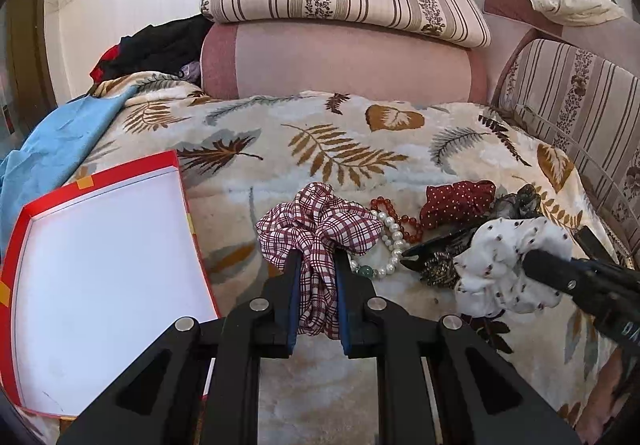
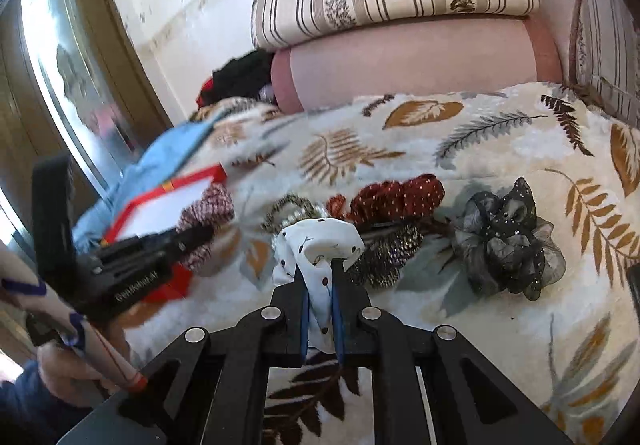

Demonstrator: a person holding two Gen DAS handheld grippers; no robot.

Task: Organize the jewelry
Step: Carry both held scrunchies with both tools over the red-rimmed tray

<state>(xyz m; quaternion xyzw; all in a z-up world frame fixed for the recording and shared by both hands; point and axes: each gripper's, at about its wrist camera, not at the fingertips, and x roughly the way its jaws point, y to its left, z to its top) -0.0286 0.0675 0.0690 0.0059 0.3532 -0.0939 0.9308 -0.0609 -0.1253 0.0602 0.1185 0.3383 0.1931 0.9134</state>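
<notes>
The plaid scrunchie (image 1: 320,241) is clamped in the left gripper (image 1: 316,265); the red box (image 1: 24,221) lies to its left, nearer than to the right gripper (image 2: 320,269), which is closed on the white scrunchie (image 2: 320,241).

Four scrunchies (image 1: 320,229), two bracelets (image 1: 390,241), one box (image 1: 100,265)

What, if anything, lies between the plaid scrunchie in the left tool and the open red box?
Nothing visible: only bare leaf-print blanket separates the plaid scrunchie, clamped in the left tool, from the red box on its left.
</notes>
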